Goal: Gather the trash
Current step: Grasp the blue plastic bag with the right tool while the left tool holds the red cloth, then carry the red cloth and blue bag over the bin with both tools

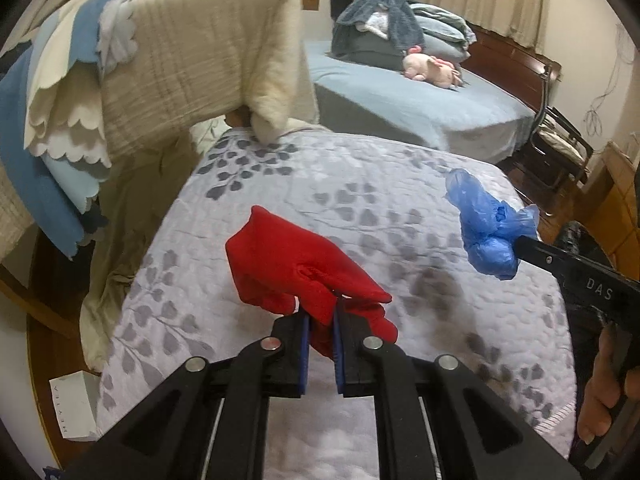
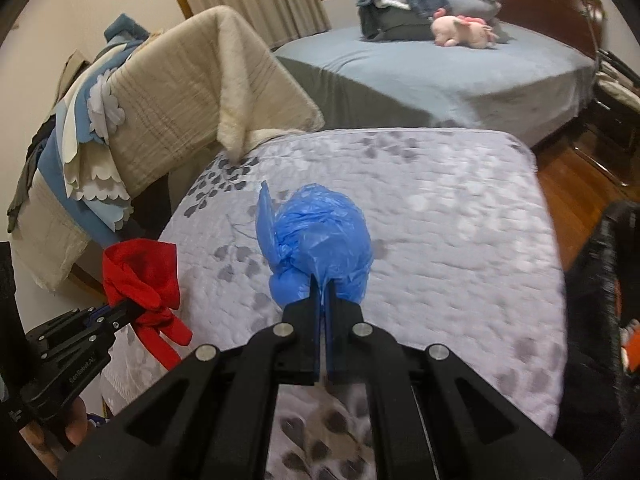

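Two grippers: the left gripper [image 1: 320,312] with one red cloth [image 1: 296,264], the right gripper [image 2: 323,292] with one blue plastic bag [image 2: 320,240]. Two beds: one bed with a leaf-patterned quilt [image 1: 360,208], one bed with a blue sheet [image 1: 420,104] carrying one pink plush toy [image 1: 432,66] and one heap of folded bedding [image 1: 396,28]. One beige blanket [image 1: 192,64] draped at the quilt's corner, one white box [image 1: 74,406] on the floor.
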Demonstrator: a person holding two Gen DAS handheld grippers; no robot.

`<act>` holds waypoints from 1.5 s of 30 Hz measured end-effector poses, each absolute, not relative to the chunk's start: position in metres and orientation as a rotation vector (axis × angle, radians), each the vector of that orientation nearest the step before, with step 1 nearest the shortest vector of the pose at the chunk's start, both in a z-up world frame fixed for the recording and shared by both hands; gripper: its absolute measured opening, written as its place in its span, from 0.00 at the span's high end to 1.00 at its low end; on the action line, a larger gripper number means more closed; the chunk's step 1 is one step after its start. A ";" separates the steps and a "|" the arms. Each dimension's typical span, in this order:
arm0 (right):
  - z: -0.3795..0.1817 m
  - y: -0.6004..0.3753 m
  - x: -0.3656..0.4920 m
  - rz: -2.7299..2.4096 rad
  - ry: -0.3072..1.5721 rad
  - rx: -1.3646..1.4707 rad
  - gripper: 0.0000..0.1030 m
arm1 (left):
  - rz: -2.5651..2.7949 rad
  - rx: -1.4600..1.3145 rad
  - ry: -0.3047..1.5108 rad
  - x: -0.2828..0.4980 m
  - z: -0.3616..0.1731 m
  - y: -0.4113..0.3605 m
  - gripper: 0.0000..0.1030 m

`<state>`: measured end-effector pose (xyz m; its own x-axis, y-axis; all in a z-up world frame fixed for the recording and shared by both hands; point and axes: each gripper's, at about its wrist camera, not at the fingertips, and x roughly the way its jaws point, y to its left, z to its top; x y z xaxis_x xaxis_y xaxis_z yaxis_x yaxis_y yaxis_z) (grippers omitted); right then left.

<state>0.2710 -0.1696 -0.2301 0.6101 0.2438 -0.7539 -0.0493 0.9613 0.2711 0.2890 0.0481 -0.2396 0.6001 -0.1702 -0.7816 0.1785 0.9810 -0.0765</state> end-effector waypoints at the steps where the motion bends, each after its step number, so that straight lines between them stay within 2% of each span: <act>1: -0.227 -0.178 0.265 0.162 0.897 0.237 0.99 | -0.205 0.014 0.905 0.284 -0.237 0.041 0.90; 28: -0.187 -0.352 0.147 -0.029 0.824 0.275 0.99 | -0.353 0.062 0.884 0.216 -0.187 -0.117 0.90; 45: -0.187 -0.466 0.123 -0.191 0.798 0.300 0.99 | -0.498 0.086 0.872 0.207 -0.175 -0.246 0.90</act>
<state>0.1230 -0.4659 -0.1867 0.6843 -0.0551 -0.7271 0.2799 0.9406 0.1922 0.2067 -0.2456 -0.1751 0.5367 -0.3835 -0.7516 0.4523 0.8827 -0.1274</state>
